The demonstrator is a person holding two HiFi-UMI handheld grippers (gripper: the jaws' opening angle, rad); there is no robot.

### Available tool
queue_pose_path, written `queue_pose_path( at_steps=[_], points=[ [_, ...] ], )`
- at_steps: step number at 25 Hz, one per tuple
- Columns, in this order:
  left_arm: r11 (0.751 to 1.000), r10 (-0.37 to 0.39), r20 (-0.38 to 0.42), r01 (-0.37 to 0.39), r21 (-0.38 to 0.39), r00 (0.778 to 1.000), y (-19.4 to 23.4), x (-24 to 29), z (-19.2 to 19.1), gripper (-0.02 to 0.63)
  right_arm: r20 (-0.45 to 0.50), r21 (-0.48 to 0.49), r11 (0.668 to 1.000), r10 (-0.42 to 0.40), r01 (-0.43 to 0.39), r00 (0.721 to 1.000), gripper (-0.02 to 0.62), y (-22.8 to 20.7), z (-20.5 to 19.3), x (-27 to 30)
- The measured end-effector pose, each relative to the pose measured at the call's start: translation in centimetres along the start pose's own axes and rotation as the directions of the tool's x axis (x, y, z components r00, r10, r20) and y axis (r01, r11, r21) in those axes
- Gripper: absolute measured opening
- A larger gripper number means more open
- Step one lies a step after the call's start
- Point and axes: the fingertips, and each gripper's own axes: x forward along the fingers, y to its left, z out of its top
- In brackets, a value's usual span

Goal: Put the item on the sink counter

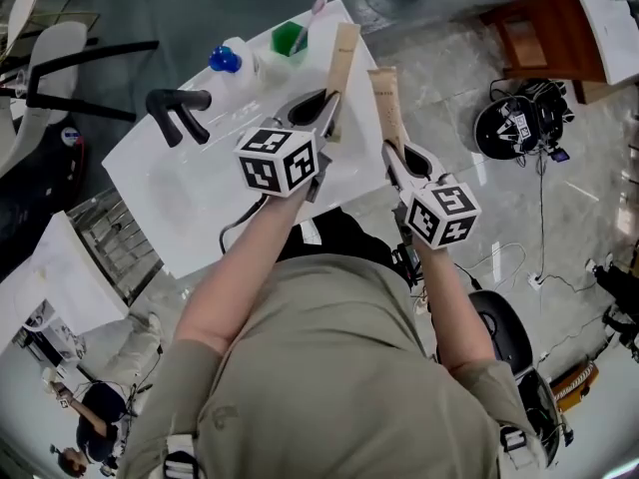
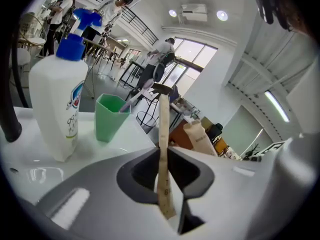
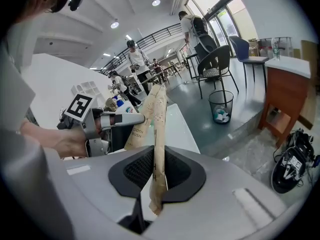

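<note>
Left gripper (image 1: 321, 110): jaws almost together, pinching the lower end of the left packet (image 1: 344, 53).
Right gripper (image 1: 397, 156): jaws equally narrow, clamped on the right packet (image 1: 384, 96).
Packets: flat, long, narrow sleeves of matt tan kraft paper. Each shows edge-on in its own gripper view. The left one is printed "TOOTH BRUSH".
Position: both are held in the air. The left packet is over the right edge of the sink counter (image 1: 170, 203), and the right packet is just past that edge.
Counter: glossy white, with a black faucet (image 1: 178, 108). Along the far edge stand a white plastic bottle (image 1: 232, 58) with a blue cap and a green cup (image 1: 288, 38) holding a toothbrush (image 1: 312, 13).
Hard to see: the basin is washed out by glare and the bottle's label is only partly legible.
</note>
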Motion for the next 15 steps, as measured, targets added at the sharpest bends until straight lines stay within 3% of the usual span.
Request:
queue_pose_path(
  at_steps=[15],
  points=[
    [0.994, 0.065, -0.009, -0.065, -0.091, 0.998, 2.1, 4.8, -0.6, 0.049, -0.092, -0.033, 0.999, -0.007, 0.004, 0.996, 0.048, -2.1, -2.2, 2.4]
  ],
)
